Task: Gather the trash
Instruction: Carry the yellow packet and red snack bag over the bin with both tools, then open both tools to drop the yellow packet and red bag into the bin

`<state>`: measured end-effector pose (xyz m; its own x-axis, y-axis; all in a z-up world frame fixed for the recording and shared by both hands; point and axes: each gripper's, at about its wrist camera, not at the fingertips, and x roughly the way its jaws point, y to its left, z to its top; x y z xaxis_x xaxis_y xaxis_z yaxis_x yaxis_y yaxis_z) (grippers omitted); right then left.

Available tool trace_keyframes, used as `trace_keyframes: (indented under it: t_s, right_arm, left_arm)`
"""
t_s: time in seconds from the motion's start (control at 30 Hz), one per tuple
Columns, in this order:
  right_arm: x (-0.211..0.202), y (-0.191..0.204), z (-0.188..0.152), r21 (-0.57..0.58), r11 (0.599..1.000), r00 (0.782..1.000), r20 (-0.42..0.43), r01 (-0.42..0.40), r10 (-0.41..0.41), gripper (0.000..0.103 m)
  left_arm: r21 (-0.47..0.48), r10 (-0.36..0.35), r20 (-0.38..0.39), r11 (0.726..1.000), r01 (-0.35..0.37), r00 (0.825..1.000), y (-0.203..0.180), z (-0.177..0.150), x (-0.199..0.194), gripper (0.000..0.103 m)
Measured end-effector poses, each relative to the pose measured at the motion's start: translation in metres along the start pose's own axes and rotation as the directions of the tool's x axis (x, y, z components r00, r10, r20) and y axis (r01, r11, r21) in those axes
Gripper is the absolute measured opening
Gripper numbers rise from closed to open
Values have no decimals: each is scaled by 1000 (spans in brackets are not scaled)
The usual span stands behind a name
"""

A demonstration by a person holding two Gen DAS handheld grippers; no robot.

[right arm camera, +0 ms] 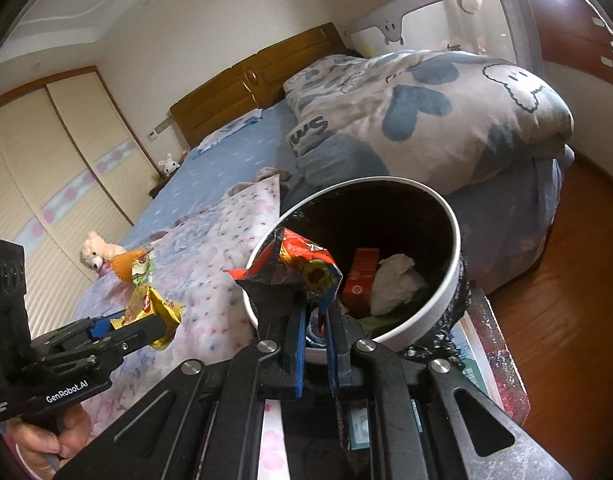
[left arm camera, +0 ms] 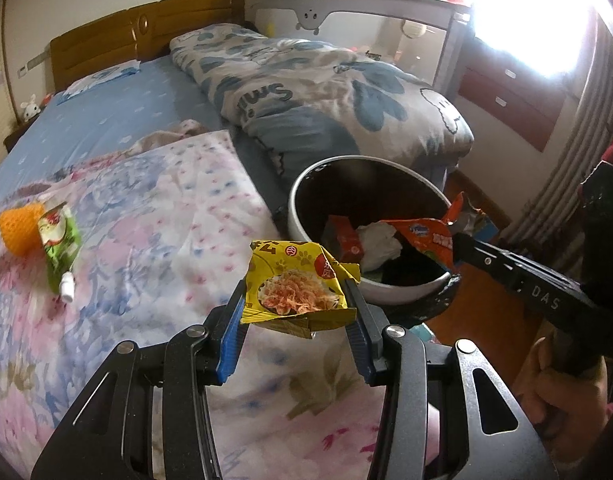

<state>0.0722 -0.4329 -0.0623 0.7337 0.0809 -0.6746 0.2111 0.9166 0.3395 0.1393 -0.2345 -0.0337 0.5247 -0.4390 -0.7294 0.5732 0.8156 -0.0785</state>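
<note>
My left gripper (left arm camera: 296, 284) is shut on a yellow snack wrapper (left arm camera: 296, 284) and holds it above the floral quilt, just left of the white trash bin (left arm camera: 296, 216). My right gripper (right arm camera: 316, 300) is shut on a red-orange snack wrapper (right arm camera: 302, 264) and holds it over the bin's near rim (right arm camera: 434, 312); it shows in the left wrist view (left arm camera: 426, 234) too. The bin holds a red box (right arm camera: 360, 280) and crumpled white paper (right arm camera: 396, 282). A green spouted pouch (left arm camera: 58, 248) lies on the quilt at left, beside an orange cup (left arm camera: 18, 232).
The bin, lined with a black bag, stands by the bed's edge on a low surface. A folded grey-blue duvet (left arm camera: 306, 80) lies behind it. A plush toy (right arm camera: 94, 254) sits at the quilt's far side. Wooden floor (right arm camera: 566, 320) is to the right.
</note>
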Motion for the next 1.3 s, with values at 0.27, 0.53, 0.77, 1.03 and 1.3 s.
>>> trace_keyframes:
  t_s: [0.27,0.53,0.77,1.03,1.3]
  right_arm:
    - [-1,-12,8,8,1000,1000,4,17,-17,8]
    - [1,-20,20,-1,999,999,9,36,-36,8]
    - [9,-27,27,8,999,999,-1,39,-39,8]
    - [19,-32,34,4,999,999,-18,48,-48,8]
    - [31,-38,40,5,998,997,-45,59,-59,9]
  left_arm:
    - [31,-17,1,999,17,1000,-18,13,11,44]
    - [49,-22,-2,999,22,1000,-31,25,25,44]
    - [39,-30,-22,999,31,999,-34,32,39,44]
    - [39,-32,-46,999,34,998,-37,39,57,44]
    - [45,-33,-69,998,36,997,-37,42,71,44]
